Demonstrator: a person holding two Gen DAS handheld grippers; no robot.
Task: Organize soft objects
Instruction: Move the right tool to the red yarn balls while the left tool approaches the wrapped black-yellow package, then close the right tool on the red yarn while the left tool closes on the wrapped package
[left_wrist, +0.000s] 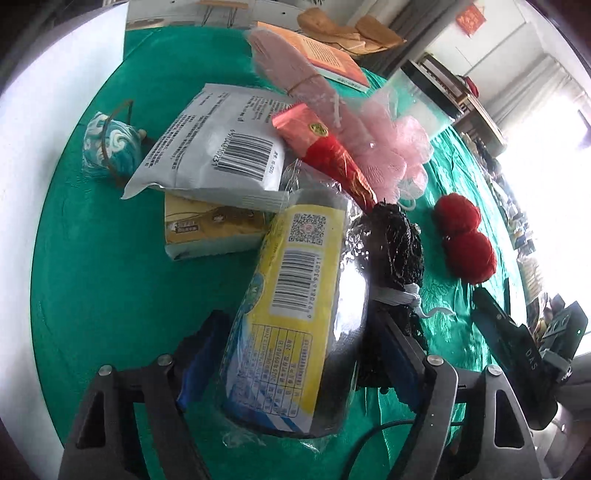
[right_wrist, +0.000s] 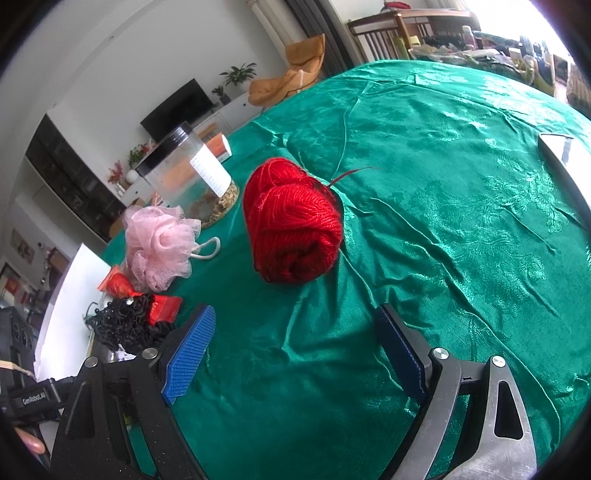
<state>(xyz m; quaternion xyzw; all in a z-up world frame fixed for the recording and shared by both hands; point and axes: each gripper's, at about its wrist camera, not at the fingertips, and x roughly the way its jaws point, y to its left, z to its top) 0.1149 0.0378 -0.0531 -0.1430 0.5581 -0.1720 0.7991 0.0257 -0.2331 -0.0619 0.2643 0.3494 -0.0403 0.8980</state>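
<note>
The clear jar (right_wrist: 184, 173) with a black lid stands on the green tablecloth (right_wrist: 461, 221), behind the pink mesh sponge (right_wrist: 159, 251). Something brown and grainy lies at its bottom; what it is I cannot tell.

The left gripper (left_wrist: 295, 343) has a silver plastic pack with a yellow label (left_wrist: 295, 295) between its 2 blue pads. The right pad lies against the side of the pack. At the left pad the contact is not clear, because the pack hides part of it, so I cannot tell if the grip is firm. The pack is shiny and wrinkled, with a barcode and a QR code on the label.

The right gripper (right_wrist: 295, 354) stands wide open and holds nothing. Only the tablecloth is between its pads. The red yarn ball (right_wrist: 291, 225) lies on the cloth ahead of it, apart from the fingers, with 1 loose thread going away from it.

In the left wrist view the soft things lie in a heap in the middle of the table. A white pack with a barcode (left_wrist: 218, 147) rests on a yellow tissue pack (left_wrist: 210, 232). A red foil packet (left_wrist: 325, 151) leans over them, and a pink bundle (left_wrist: 291, 70) tied with a rubber band lies behind it. A black curly bundle (left_wrist: 399, 243) with a white elastic band touches the right side of the silver pack. A blue and white patterned pouch (left_wrist: 110, 144) lies alone at the left.
</note>
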